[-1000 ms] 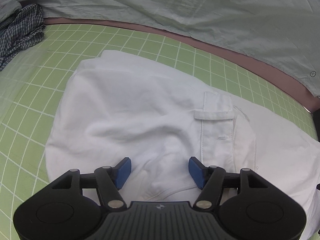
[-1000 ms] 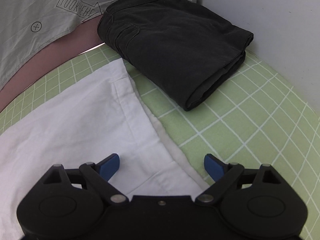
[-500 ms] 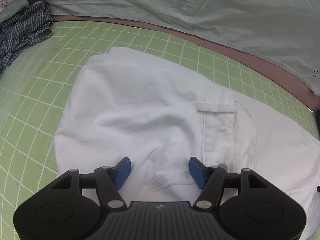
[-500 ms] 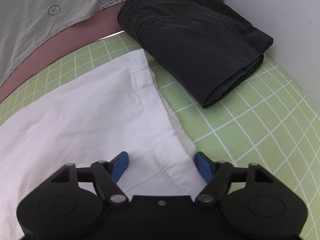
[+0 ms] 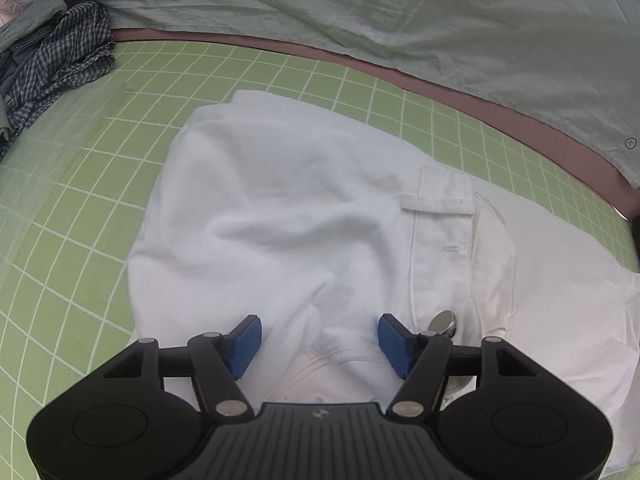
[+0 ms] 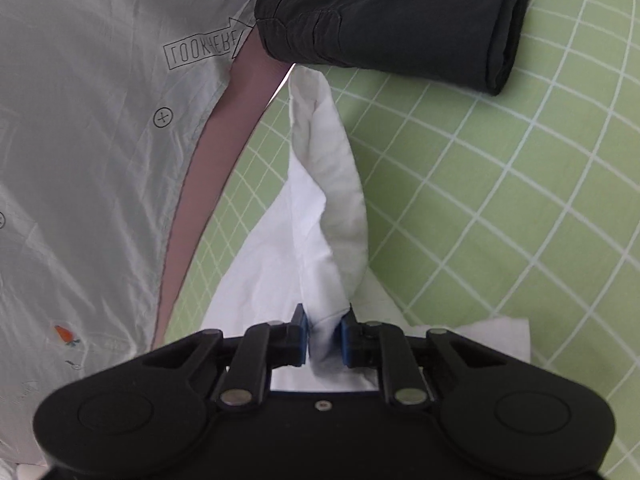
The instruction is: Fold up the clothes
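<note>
Green grid mat (image 5: 120, 184) carries white garment (image 5: 288, 216), folded dark garment (image 6: 400, 12), probably checked shirt (image 5: 60, 60).

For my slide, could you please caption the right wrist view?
Right hand-held gripper closing on a bunched white garment edge beside folded dark trousers.

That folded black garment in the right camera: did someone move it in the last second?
No. The folded black garment sits on the green grid mat by the same mat corner; only the camera turned as the right gripper closed on the white cloth.
</note>
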Demonstrator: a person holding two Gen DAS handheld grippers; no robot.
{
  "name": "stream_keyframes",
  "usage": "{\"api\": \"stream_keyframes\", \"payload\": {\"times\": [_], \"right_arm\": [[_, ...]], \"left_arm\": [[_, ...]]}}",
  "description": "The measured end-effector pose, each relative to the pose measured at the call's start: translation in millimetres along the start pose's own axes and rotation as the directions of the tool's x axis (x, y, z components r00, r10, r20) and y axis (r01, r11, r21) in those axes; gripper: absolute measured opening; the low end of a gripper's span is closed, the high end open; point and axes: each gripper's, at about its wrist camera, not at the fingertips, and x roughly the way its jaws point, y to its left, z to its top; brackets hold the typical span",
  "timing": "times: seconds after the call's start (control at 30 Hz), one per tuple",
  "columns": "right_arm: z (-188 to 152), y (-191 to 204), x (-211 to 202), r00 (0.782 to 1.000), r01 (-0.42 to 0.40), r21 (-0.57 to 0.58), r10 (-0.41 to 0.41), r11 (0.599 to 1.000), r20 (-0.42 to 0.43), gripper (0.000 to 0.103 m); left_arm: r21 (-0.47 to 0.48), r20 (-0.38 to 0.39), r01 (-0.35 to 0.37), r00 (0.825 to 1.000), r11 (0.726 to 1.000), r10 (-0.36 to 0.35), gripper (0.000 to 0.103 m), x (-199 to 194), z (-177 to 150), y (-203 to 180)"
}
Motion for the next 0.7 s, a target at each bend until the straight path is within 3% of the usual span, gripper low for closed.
{"api": "stream_keyframes", "payload": {"times": [0.13, 0.3, 0.53, 0.63, 0.7], "right_arm": [[-30, 19, 19, 0.983, -0.161, 0.082, 0.167, 0.984, -0.08, 0.016], [-74, 58, 60, 0.955, -0.222, 0.059, 0.229, 0.973, -0.191, 0.016], [-137, 89, 125, 0.921, -0.161, 0.002, 0.151, 0.987, -0.358, 0.016], [-152, 91, 140, 0.928, -0.114, -0.056, 0.086, 0.992, -0.363, 0.017], [-153, 83, 144, 0.925, -0.108, -0.019, 0.093, 0.994, -0.367, 0.017]], "left_arm": [[0.002, 0.001, -0.012, 1.0, 1.0, 0.012, 0.066, -4, -4, 1], [0.017, 0.001, -0.032, 0.999, 0.999, 0.032, 0.066, -8, -9, 2], [0.026, -0.002, -0.053, 0.999, 0.998, 0.053, 0.066, -11, -16, 3], [0.036, 0.0, -0.064, 0.998, 0.997, 0.064, 0.066, -11, -18, 1], [0.042, 0.003, -0.073, 0.997, 0.996, 0.073, 0.067, -11, -19, 0]]}}
